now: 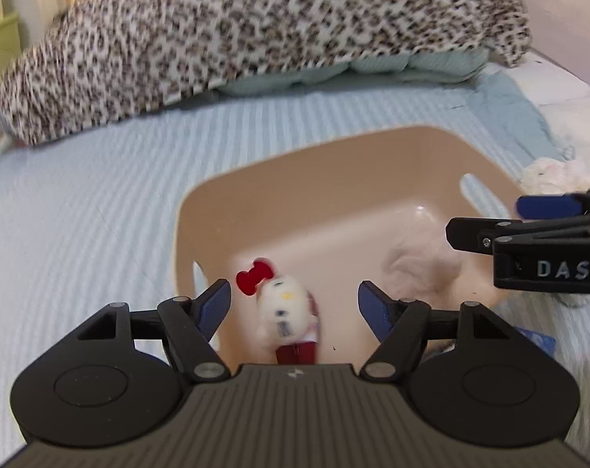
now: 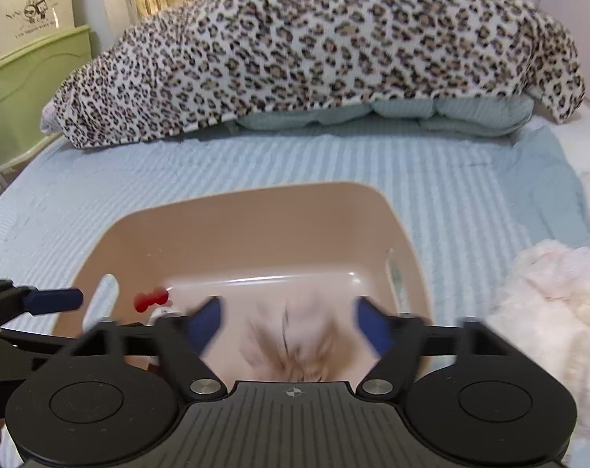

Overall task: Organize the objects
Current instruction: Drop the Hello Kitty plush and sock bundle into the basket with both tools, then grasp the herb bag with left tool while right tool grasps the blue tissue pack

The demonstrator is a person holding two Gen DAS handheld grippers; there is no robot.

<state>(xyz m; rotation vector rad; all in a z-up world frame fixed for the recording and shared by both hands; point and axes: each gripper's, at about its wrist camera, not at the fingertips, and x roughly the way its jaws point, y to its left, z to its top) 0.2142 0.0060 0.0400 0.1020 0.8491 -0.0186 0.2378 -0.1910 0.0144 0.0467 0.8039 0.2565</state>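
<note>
A tan plastic basket point(image 1: 279, 179) sits on the bed; it also shows in the right wrist view point(image 2: 256, 218). My left gripper point(image 1: 294, 308) is open above its near left part. A white plush doll with a red bow point(image 1: 281, 310) lies in the basket between the fingers, apart from them. My right gripper point(image 2: 289, 329) is open over the basket; a blurred beige fluffy toy point(image 2: 291, 345) lies below it, also seen in the left wrist view point(image 1: 420, 269). The red bow point(image 2: 150, 299) shows at the left. Each gripper appears in the other's view.
A leopard-print blanket point(image 2: 314, 46) over a pale quilt lies across the far end of the bed. A white fluffy plush point(image 2: 548, 312) rests right of the basket. Green and cream cabinets point(image 2: 25, 58) stand at far left. The light-blue striped sheet point(image 2: 178, 171) surrounds the basket.
</note>
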